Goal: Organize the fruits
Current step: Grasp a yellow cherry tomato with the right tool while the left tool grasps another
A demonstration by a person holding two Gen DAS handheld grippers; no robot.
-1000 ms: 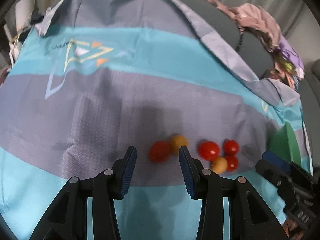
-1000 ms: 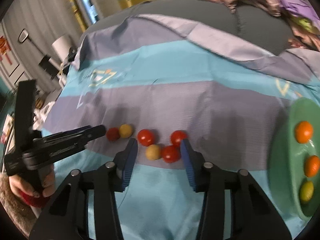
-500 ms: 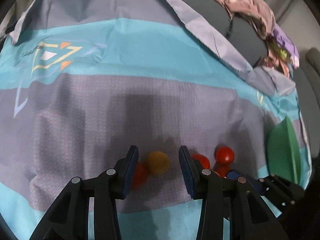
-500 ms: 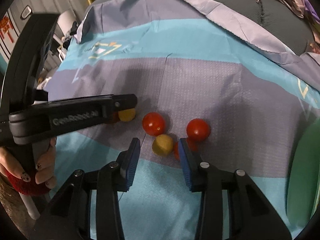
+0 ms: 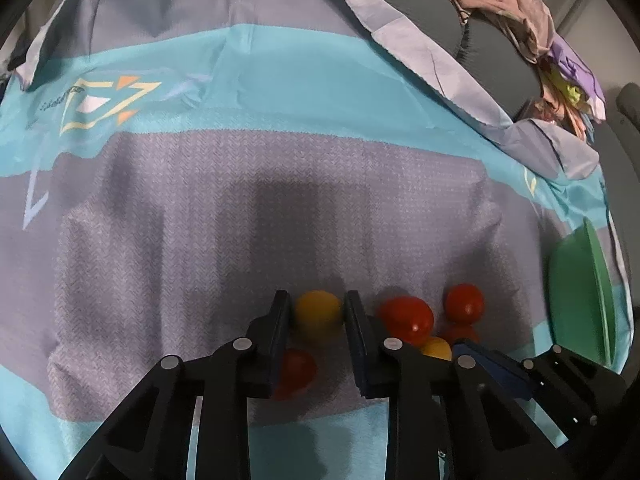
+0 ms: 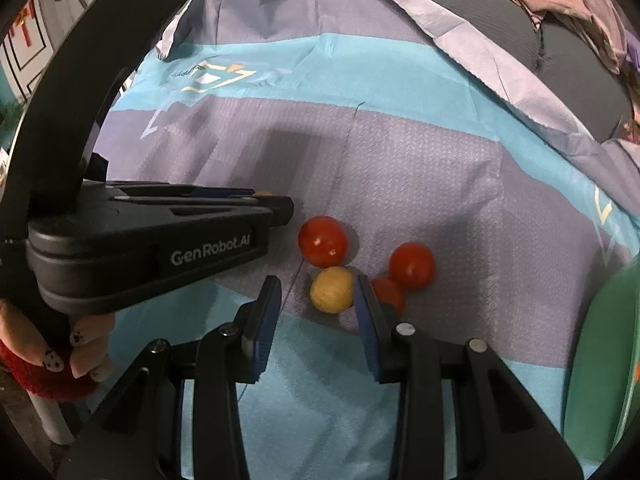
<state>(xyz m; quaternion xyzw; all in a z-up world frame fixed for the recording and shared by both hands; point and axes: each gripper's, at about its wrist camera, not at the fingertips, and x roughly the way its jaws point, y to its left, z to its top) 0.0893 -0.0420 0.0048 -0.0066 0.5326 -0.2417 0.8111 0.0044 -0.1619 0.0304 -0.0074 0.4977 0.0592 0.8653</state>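
Several cherry tomatoes lie on a striped blue and grey cloth. My left gripper is shut on a yellow tomato, both pads pressing its sides. A red tomato lies partly under its left finger. In the right wrist view my right gripper straddles another yellow tomato. Its jaws are closing: the right pad touches the fruit and a gap shows at the left pad. Red tomatoes crowd close around it. My left gripper reaches in from the left there.
A green plate stands at the right edge of the cloth. A pile of pink and purple clothes lies at the back right. A hand with a red cuff holds the left gripper's handle.
Both grippers came down and forward onto the fruit. The left jaws closed on the yellow tomato. The right jaws narrowed around the other yellow tomato.
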